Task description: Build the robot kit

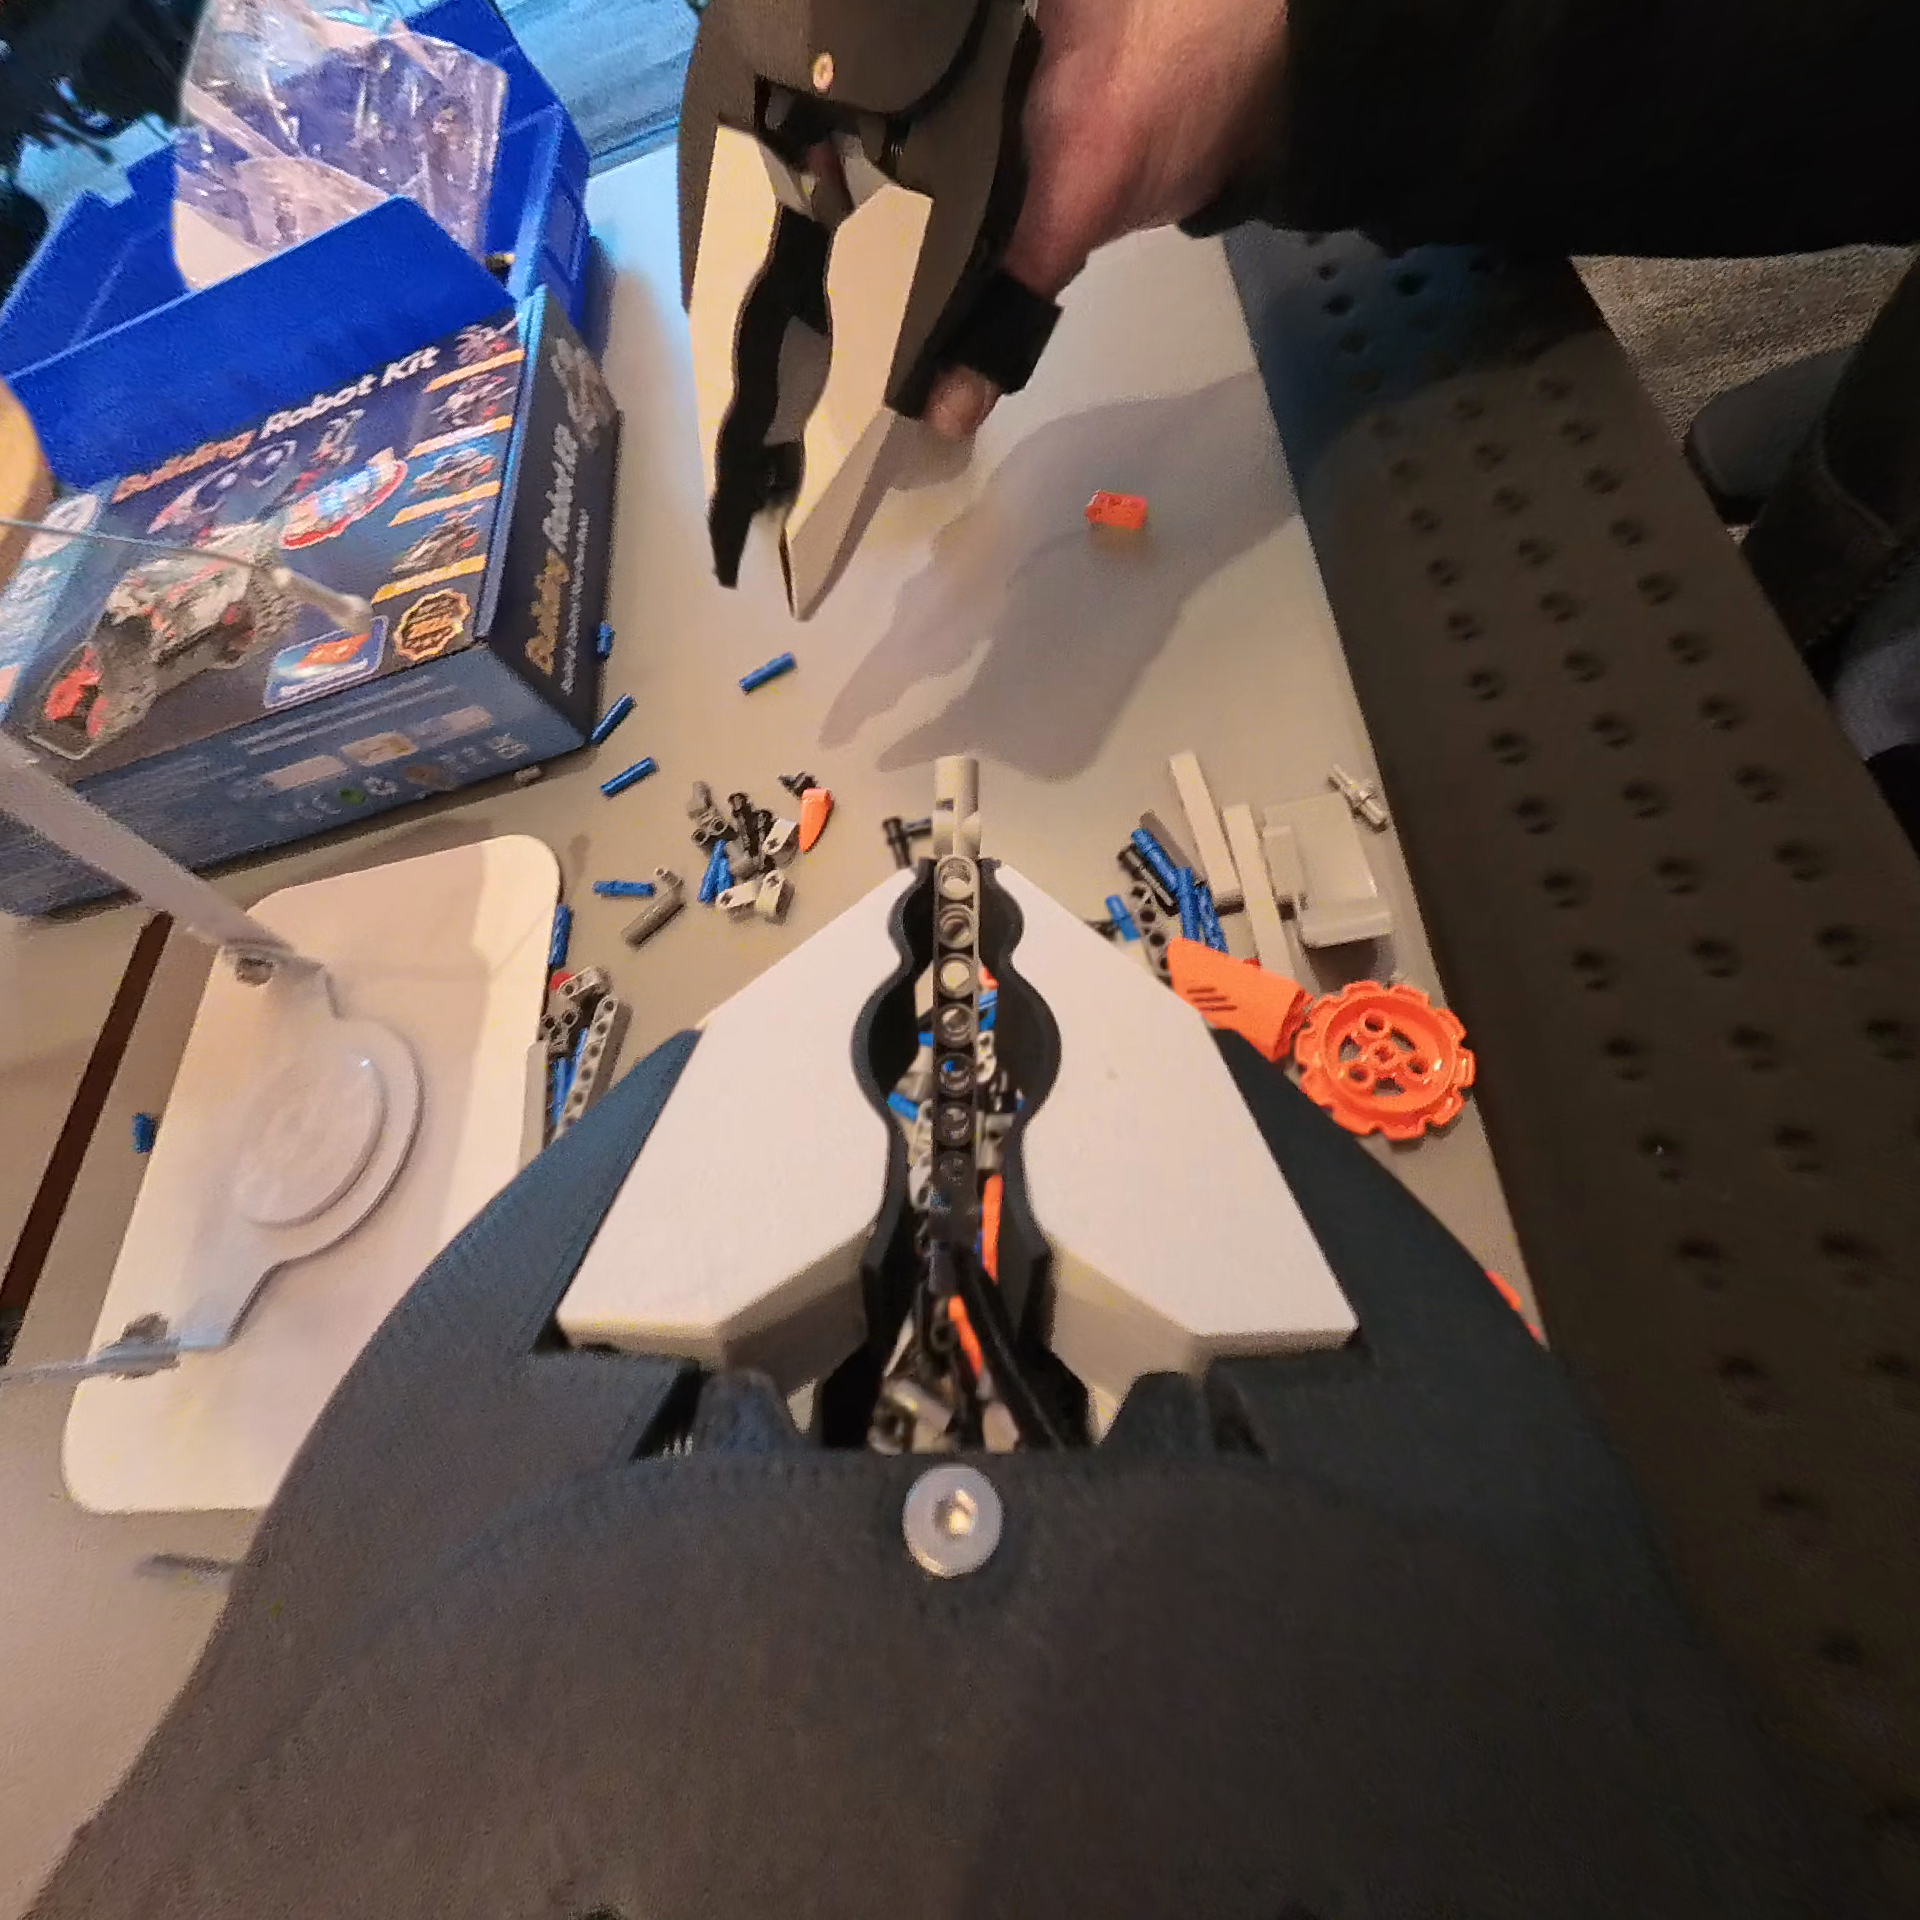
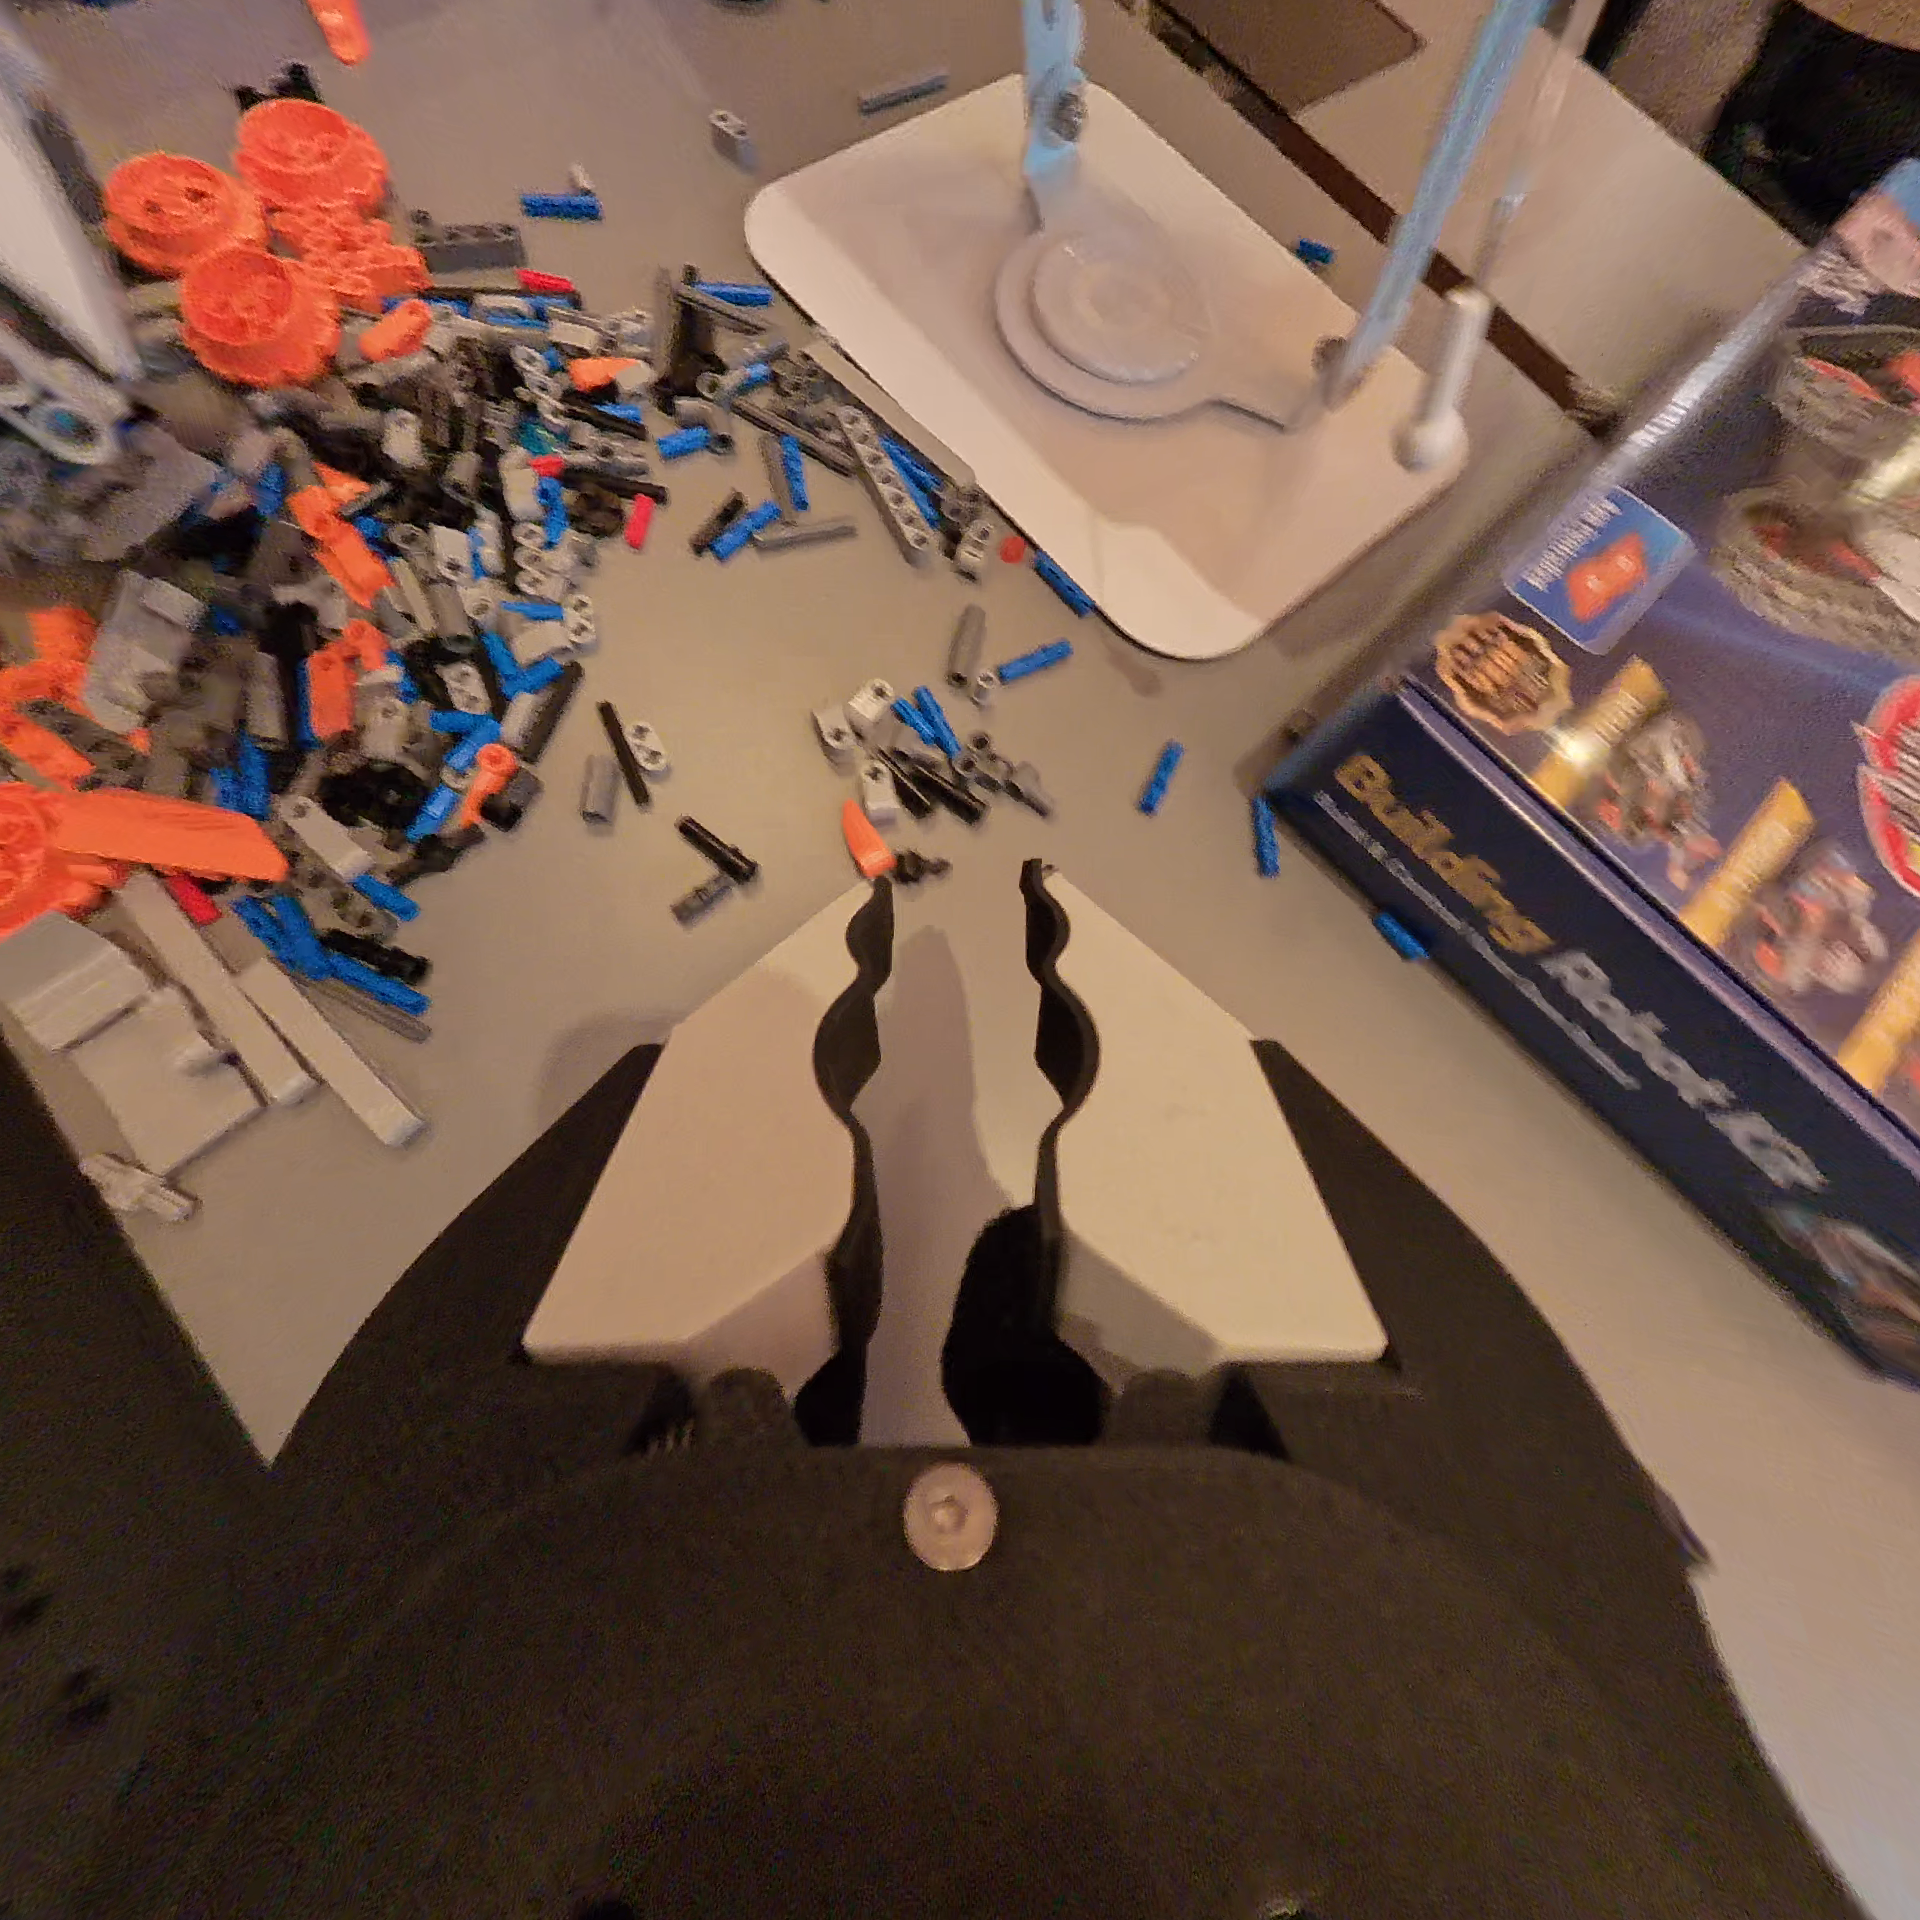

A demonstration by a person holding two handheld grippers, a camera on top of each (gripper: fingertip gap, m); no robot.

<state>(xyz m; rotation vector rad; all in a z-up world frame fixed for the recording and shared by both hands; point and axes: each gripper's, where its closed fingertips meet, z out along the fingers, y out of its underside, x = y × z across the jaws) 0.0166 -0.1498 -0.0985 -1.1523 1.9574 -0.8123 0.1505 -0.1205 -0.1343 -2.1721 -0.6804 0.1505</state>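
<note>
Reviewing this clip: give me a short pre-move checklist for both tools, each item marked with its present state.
1. Left tool gripping the dark holed beam: ok, clamped between its fingers.
2. Beam aligned along the fingers: ok; a grey connector sticks out past the tips.
3. Right tool empty: ok, jaws apart, nothing between them.
4. Right tool off the table: cannot tell.
5. Loose parts near the right tool: not ok; orange claw piece and black pins lie just ahead.
</note>
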